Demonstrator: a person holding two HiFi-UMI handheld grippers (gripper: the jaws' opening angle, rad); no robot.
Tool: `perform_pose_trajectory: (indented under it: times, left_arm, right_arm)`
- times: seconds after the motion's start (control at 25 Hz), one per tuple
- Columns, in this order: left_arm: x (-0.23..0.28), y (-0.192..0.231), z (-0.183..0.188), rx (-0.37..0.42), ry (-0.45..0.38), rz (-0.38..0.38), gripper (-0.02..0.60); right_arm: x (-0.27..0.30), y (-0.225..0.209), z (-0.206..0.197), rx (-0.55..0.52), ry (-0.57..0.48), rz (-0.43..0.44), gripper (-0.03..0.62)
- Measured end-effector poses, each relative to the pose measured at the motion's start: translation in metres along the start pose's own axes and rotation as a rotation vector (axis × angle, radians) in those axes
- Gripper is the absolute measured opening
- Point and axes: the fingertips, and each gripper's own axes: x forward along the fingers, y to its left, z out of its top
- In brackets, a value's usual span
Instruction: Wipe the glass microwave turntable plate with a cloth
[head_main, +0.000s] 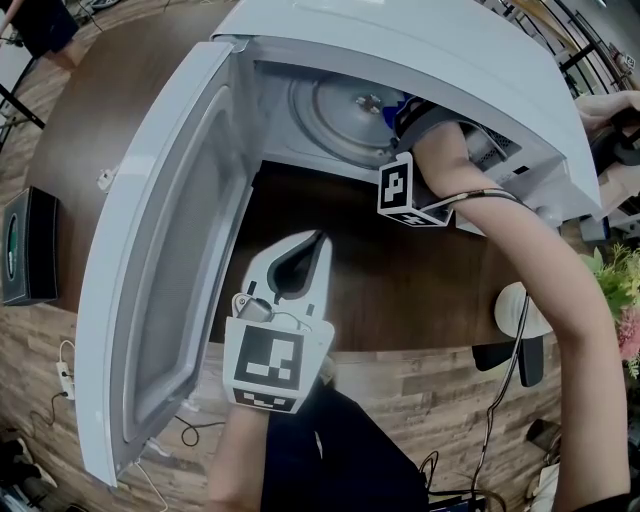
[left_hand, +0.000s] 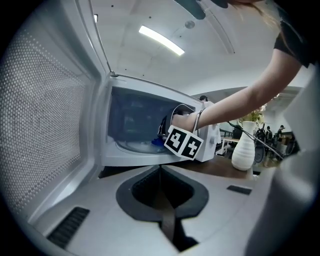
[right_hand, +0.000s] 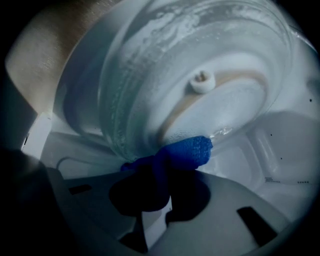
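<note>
1. Microwave (head_main: 420, 50): stands on the wooden table (head_main: 330, 290) at 12 o'clock in the head view. Its door (head_main: 160, 250) is swung fully open toward 8 o'clock. The cavity contains the turntable plate, the cloth and the working end of the right gripper.

2. Turntable plate (right_hand: 200, 60): sits inside the cavity on its hub, with whitish smears toward its 11 o'clock rim. Judged rigid, fairly heavy, slick when wet and breakable. Press lightly. If it must be lifted, take it at the rim, not the centre.

3. Vase (head_main: 520, 310): white, on the table at 4 o'clock and well apart from the work. Some greenery shows at its mouth in the left gripper view.

4. Left gripper (head_main: 312, 245): hangs outside the cavity at 6 o'clock. Its jaws are together with nothing between them.

5. Right gripper (right_hand: 155, 175): reaches into the cavity. Its jaws are clamped on the cloth.

6. Cloth (right_hand: 185, 152): blue, bunched, and touching the plate's edge at 6 o'clock in the right gripper view. Judged soft, light and compliant. A bunched grip near the middle keeps a pad of fabric ahead of the jaws, so no hard part need meet the glass.
</note>
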Motion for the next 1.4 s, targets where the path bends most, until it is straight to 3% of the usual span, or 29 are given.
perform_pose_trajectory:
  times: [0.24, 0.48, 0.84, 1.12, 1.24, 1.4]
  left_arm:
    - [0.003, -0.005, -0.002, -0.004, 0.0, -0.007, 0.009]
    - [-0.001, -0.005, -0.001, 0.003, -0.004, -0.01, 0.009]
    - [-0.01, 0.013, -0.007, 0.001, 0.01, 0.013, 0.009]
    - [-0.014, 0.019, -0.01, -0.011, 0.012, 0.023, 0.009]
    - [-0.015, 0.021, -0.012, -0.015, 0.015, 0.027, 0.009]
    - [-0.015, 0.02, -0.013, -0.017, 0.02, 0.027, 0.009]
  right_arm:
    - [-0.002, -0.008, -0.001, 0.053, -0.034, -0.045, 0.051]
    - [-0.014, -0.031, 0.002, 0.198, -0.083, -0.117, 0.051]
    - [-0.067, -0.108, 0.007, 0.432, -0.25, -0.427, 0.051]
    - [-0.116, -0.14, 0.022, 0.607, -0.424, -0.539, 0.051]
    - [-0.126, -0.139, 0.029, 0.566, -0.421, -0.561, 0.051]
    - [-0.127, -0.128, 0.044, 0.435, -0.376, -0.57, 0.051]
